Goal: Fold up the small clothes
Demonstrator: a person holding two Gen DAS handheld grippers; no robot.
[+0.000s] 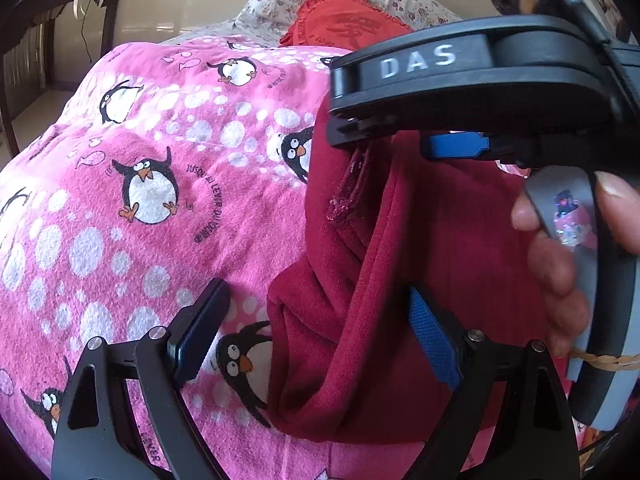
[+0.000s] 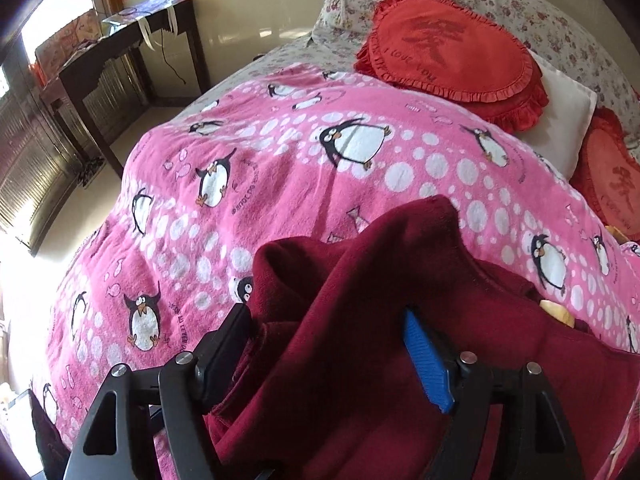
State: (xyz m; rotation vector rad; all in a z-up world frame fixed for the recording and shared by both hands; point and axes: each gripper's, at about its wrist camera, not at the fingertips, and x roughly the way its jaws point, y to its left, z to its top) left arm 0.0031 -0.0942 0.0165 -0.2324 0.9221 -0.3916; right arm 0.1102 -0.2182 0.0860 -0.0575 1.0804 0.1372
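- The dark red garment (image 2: 360, 320) lies bunched on the pink penguin blanket (image 2: 280, 152) covering the bed, its ridge of folds running away from the cameras toward the red cushion (image 2: 452, 48).
- The right gripper (image 2: 328, 360) sits closest, jaws apart, with cloth heaped between them but not pinched.
- The left gripper (image 1: 316, 340) stands wide, holding nothing, straddling the garment's near left edge; I judge the right better placed.

Dark red fleece garment (image 1: 420, 280) (image 2: 400, 320), soft nap, bunched in loose folds. Lies at near right of the scene, on pink penguin-print blanket (image 1: 140, 160) (image 2: 280, 160). One fold stands raised; a sparkly seam runs along its far part.
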